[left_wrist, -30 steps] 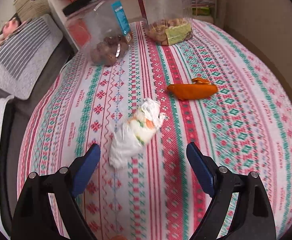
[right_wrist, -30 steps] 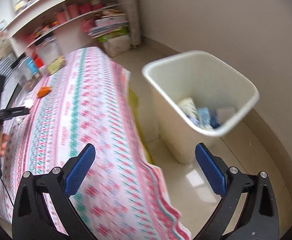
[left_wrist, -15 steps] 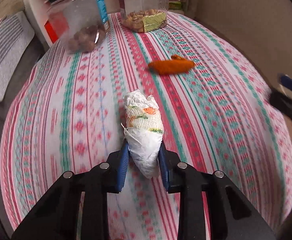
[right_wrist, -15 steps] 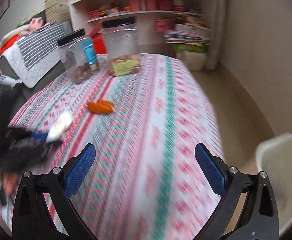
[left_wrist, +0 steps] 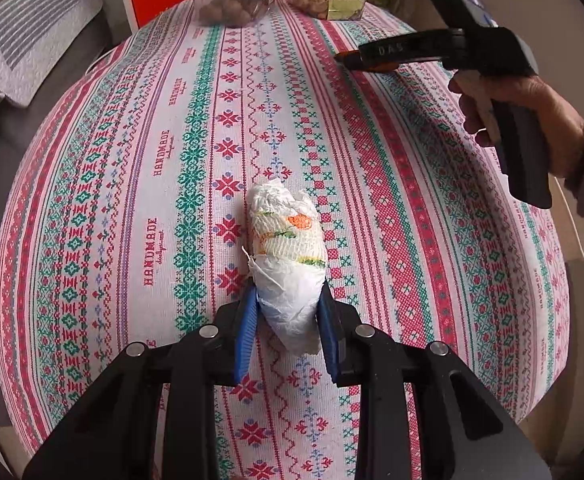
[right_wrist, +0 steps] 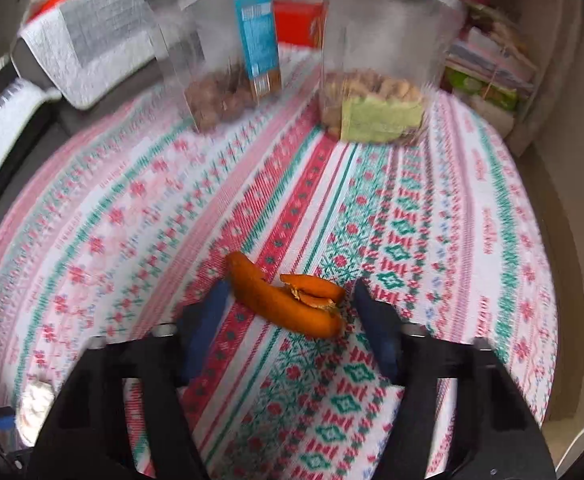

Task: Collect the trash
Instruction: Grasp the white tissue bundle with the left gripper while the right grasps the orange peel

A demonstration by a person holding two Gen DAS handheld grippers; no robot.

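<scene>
A crumpled white paper napkin with an orange and green print lies on the patterned tablecloth. My left gripper is shut on its near end, both blue pads pressing its sides. The same napkin shows at the bottom left of the right wrist view. An orange peel lies farther along the table. My right gripper straddles it with its jaws closing; a small gap shows on each side of the peel. In the left wrist view the right gripper's finger hangs over the peel.
Two clear jars stand at the table's far end, one with brown nuts and one with pale snacks and a green label. A shelf unit is behind them. A striped cushion lies left. A person's hand holds the right gripper.
My left gripper shut on the napkin and moved with it. My right gripper swung from the waste bin across the table to the orange peel, and its jaws narrowed.
</scene>
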